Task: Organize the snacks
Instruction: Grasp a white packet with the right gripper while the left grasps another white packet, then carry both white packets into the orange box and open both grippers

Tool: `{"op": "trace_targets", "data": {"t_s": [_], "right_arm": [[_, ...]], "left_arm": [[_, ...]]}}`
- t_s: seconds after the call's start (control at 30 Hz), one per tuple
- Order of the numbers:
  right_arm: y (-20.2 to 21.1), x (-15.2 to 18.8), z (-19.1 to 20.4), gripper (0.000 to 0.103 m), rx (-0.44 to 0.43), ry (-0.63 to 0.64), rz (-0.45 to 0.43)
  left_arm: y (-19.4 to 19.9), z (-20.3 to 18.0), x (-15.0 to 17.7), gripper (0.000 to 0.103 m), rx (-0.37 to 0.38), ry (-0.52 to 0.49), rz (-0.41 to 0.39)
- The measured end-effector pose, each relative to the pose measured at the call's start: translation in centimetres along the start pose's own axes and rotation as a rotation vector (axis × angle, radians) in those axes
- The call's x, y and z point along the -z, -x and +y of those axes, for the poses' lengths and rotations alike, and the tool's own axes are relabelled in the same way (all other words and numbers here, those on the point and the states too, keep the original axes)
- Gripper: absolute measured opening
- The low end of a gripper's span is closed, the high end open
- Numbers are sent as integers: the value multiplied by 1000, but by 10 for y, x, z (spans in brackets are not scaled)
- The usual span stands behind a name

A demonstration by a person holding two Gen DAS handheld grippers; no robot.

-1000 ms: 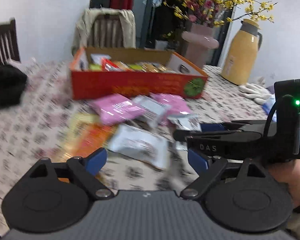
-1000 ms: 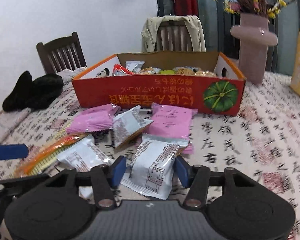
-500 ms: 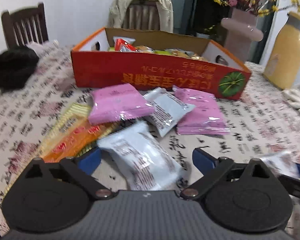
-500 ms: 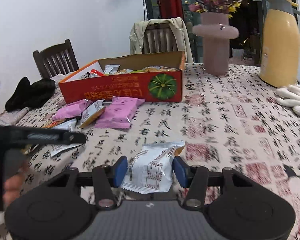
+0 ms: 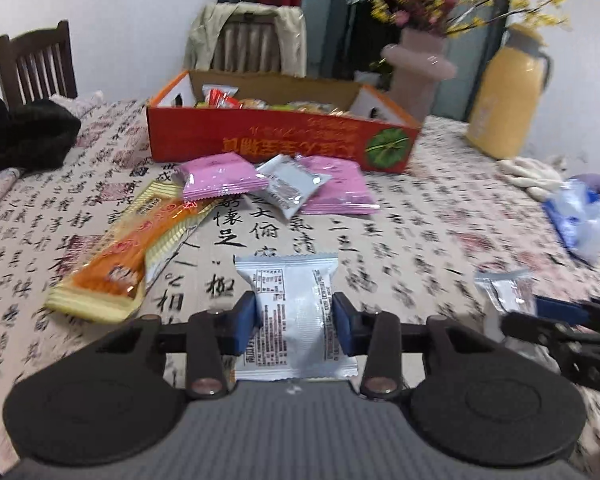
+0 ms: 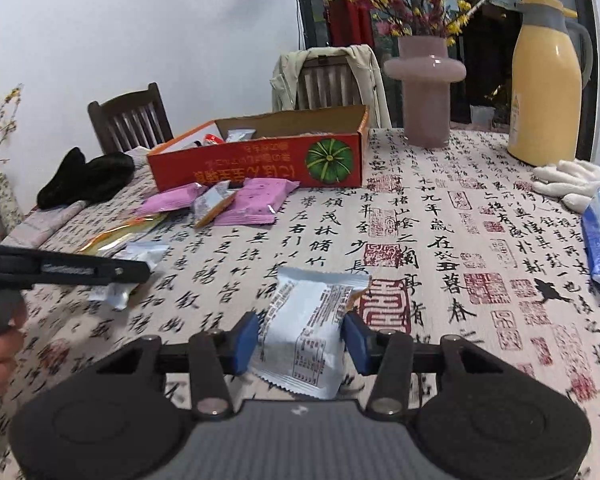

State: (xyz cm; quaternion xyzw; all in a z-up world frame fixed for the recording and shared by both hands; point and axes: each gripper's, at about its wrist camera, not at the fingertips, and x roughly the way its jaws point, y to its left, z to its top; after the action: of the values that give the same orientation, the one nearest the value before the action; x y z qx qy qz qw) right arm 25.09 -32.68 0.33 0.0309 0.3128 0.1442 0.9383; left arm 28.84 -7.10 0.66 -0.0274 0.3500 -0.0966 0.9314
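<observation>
Gloves [image 6: 568, 182] clear in right view, blurred in left.

White snack packet [image 5: 296, 320]: glossy plastic film, crimped ends. Long orange-and-yellow wrapper [image 5: 132, 256]: shiny, reflective foil-like film. Red open snack box [image 6: 260, 160]: matt printed cardboard, raw brown inside. Calligraphy-printed tablecloth [image 6: 440, 240]: matt woven cloth. Pink vase [image 6: 424, 80]: smooth, glossy. Dark slatted chair [image 6: 130, 118]: wood. Yellow thermos jug [image 6: 544, 92]: smooth satin finish.
</observation>
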Motion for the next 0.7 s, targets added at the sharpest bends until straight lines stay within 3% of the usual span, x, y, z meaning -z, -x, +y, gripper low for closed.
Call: {"op": "trace_targets", "data": {"t_s": [0.2,0.47,0.6,0.7], "right_arm": [[23,8,7,38,14,12,-12],[48,0,25,38,2,38,-71],[58,-31,26,38,-44,52,-108],[72,-72,24,38,-85,70,-167]], "left_arm": [[37,2,7,41,18,-4,-48],[59,13,4,41,36,14,-91],[67,17,-24,41,55,-20,-145],[69,26,-64,41,124,-8,-174]]}}
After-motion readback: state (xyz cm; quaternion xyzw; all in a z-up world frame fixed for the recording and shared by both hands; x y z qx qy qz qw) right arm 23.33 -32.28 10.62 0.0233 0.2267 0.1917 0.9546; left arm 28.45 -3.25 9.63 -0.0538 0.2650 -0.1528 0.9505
